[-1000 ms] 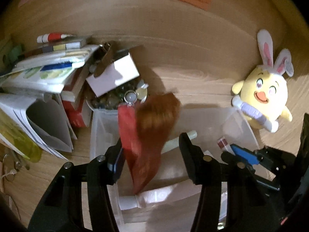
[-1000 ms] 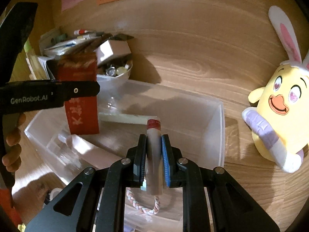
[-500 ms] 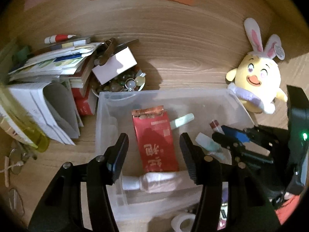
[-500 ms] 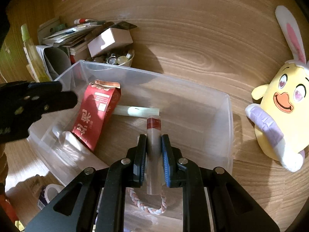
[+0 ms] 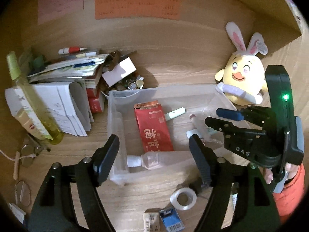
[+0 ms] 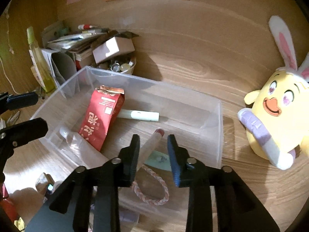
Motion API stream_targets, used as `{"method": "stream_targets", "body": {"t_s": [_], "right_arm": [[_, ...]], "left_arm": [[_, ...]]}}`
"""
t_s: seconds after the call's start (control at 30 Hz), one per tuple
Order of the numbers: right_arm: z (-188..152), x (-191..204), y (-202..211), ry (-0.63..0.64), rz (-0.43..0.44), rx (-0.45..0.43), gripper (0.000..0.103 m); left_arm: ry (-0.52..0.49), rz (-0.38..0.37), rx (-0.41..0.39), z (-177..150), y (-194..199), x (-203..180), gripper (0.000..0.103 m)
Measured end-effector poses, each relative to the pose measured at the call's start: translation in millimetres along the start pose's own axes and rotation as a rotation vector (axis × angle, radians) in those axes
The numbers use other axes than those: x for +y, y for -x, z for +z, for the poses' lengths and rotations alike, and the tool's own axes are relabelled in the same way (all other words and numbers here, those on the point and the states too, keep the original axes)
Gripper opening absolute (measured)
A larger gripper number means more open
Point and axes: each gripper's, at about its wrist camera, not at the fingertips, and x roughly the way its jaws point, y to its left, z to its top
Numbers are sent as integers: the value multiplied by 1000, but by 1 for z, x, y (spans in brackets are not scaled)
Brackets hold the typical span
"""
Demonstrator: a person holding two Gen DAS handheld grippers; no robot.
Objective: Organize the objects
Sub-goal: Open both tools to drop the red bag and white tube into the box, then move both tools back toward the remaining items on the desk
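A clear plastic bin (image 5: pixel 114 116) (image 6: pixel 220 127) sits on the wooden desk. Inside lie a red packet (image 5: pixel 153 127) (image 6: pixel 100 119), a pale green tube (image 5: pixel 175 113) (image 6: pixel 139 114), a clear bottle with white cap (image 5: pixel 148 158) and a clear red-capped tube (image 6: pixel 152 145) (image 5: pixel 198 123). My left gripper (image 5: pixel 154 147) is open and empty above the bin's near side. My right gripper (image 6: pixel 153 150) is open over the bin, the red-capped tube lying loose between its fingers; it also shows in the left wrist view (image 5: pixel 222 118).
A yellow bunny-eared plush (image 5: pixel 241 81) (image 6: pixel 276 116) stands right of the bin. Papers, books and a bowl of trinkets (image 5: pixel 123 85) crowd the left. A yellow-green spray bottle (image 5: pixel 29 100), glasses (image 5: pixel 29 154), tape roll (image 5: pixel 183 196) and a blue box (image 5: pixel 171 220) lie near. A braided loop (image 6: pixel 152 187) lies in the bin.
My left gripper dropped the red packet into the bin and drew back, open. My right gripper opened and let go of the red-capped tube, which now lies tilted in the bin.
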Motion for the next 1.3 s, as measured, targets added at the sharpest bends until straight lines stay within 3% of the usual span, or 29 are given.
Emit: {"method": "stream_targets", "body": {"t_s": [0.3,0.67,1.3], "right_arm": [[-9,4,47,2,-18,-97,72],[-46,10,80,-6,-37,-119,79],[-112,21,67,-65,-7,6,79]], "left_arm": [[22,38,-25,-17,21,6,89],[22,54,-3,-47,35,14,91],[56,40,141,-113,15,30,91]]}}
